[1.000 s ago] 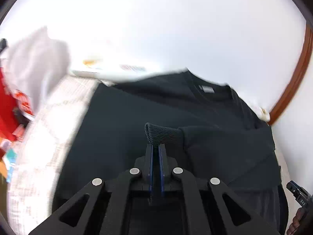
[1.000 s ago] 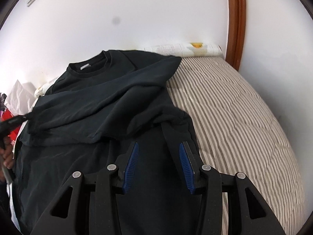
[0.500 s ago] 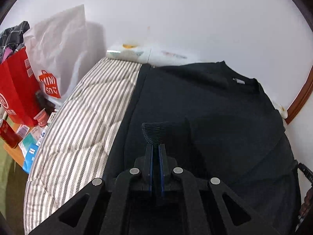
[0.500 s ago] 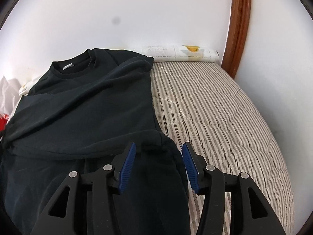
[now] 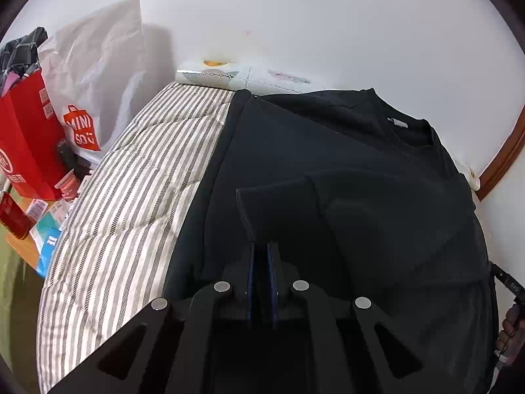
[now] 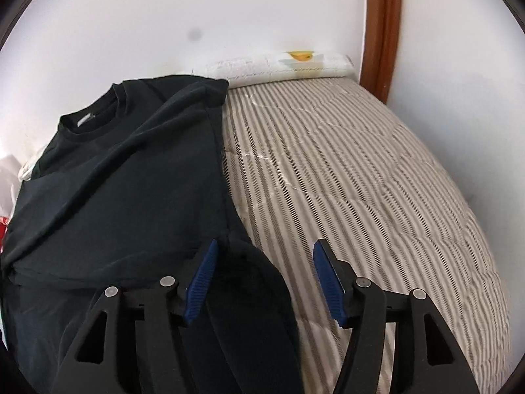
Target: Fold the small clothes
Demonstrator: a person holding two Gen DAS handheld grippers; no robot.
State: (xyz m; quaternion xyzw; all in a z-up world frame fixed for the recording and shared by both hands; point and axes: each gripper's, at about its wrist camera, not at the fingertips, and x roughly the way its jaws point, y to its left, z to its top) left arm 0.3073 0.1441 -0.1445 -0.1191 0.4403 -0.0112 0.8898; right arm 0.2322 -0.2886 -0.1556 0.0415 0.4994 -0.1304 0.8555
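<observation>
Step in hand: sleeve fold on the black long-sleeved cotton sweatshirt (image 5: pixel 344 177), which lies flat, neck toward the wall, on the grey-and-white striped quilted bed (image 5: pixel 131 197).

Left gripper (image 5: pixel 261 252) — blue fingers (image 5: pixel 251 275) pinched together on the ribbed black cuff (image 5: pixel 275 203), which stands up just ahead of the tips with the sleeve laid across the chest panel.

Right gripper (image 6: pixel 264 256) — fingers (image 6: pixel 200 282) spread wide, holding nothing. The garment's right edge and a dark fold of fabric sit between them, the left finger over cloth, the right finger over bare quilt.

Next move, my read: set the cuff down flat on the body, let go, then take hem or side edge for the next fold — right fingers are already placed for it.

Risk: cuff dragging the sleeve askew on release.
</observation>
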